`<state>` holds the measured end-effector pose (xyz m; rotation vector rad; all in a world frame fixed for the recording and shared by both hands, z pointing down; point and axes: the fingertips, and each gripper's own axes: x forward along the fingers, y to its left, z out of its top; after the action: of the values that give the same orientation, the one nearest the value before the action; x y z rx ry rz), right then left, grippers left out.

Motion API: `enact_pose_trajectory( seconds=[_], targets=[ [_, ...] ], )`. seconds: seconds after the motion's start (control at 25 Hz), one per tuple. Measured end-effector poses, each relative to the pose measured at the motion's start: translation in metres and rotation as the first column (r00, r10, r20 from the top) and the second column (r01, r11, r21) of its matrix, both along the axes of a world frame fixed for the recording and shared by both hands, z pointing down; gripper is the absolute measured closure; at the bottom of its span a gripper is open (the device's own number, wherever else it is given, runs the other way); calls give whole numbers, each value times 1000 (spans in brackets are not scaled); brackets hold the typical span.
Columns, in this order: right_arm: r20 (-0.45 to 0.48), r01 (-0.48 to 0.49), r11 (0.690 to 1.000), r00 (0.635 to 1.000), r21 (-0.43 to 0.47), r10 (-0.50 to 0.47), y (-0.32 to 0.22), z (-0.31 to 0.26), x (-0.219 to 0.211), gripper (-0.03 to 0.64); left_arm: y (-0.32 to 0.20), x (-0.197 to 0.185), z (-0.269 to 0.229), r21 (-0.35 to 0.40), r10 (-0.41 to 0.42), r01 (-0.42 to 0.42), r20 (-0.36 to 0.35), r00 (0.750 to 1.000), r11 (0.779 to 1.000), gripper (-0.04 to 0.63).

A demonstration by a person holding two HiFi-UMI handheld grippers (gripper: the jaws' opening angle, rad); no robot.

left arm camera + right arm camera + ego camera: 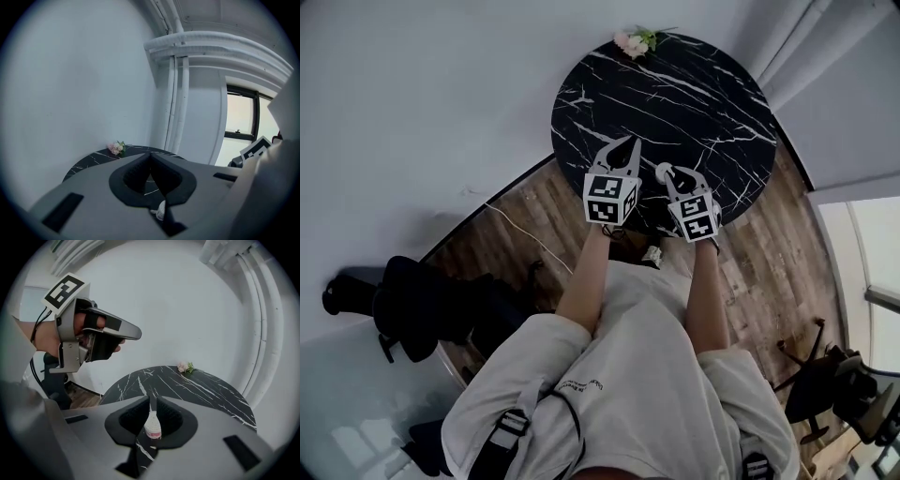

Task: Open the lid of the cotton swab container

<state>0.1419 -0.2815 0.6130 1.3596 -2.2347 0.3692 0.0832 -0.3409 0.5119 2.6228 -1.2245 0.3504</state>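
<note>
The round table (694, 103) is black marble with thin white veins. At its twelve o'clock rim are pink flowers (634, 41) (green leaves too). The floor (759, 253) is brown wood planking, the wall (422, 94) plain white, the cotton swab container (153, 426) white with a pink band.

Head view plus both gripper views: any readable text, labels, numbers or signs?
No text reads clearly.
Shirt print: too small to read.
Marker cubes: square patterns only, no letters.
White pink-banded piece: nothing legible.

Two claws (630, 142) (668, 174); one table (694, 103), posy (635, 41), white piece (153, 426)
</note>
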Motion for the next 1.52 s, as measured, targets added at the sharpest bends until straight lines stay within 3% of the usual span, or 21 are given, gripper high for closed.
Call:
enact_pose_trajectory(
  seconds=[0.24, 0.4, 0.56, 0.76, 1.04, 1.36, 1.52],
  targets=[
    [1, 1, 998, 1000, -55, -1, -14, 27, 2, 569, -11, -15, 23, -28, -16, 17, 37, 999, 999, 574],
    [20, 0, 988, 1000, -152, 3, -18, 54, 0, 436, -25, -20, 33, -39, 6, -4, 48, 999, 999, 574],
    [-46, 33, 972, 998, -234, -45, -22, 70, -12, 347, -37, -22, 38, -63, 22, -20, 31, 999, 998, 574],
    [-121, -3, 959, 992, -284, -33, -24, 94, -15, 325, -47, -17, 42, -76, 48, -46, 25, 999, 996, 574],
    [-169, -36, 955, 986, -294, -15, -31, 110, -8, 310, -49, -35, 54, -96, -6, 10, 38, 999, 995, 574],
    [-232, -67, 931, 973, -360, -20, -29, 132, -5, 311, -53, -56, 43, -75, -50, 54, 51, 997, 996, 574],
    [-200, -86, 932, 980, -353, 14, -29, 128, -3, 311, -49, -65, 46, -79, -71, 75, 58, 996, 994, 574]
  ],
)
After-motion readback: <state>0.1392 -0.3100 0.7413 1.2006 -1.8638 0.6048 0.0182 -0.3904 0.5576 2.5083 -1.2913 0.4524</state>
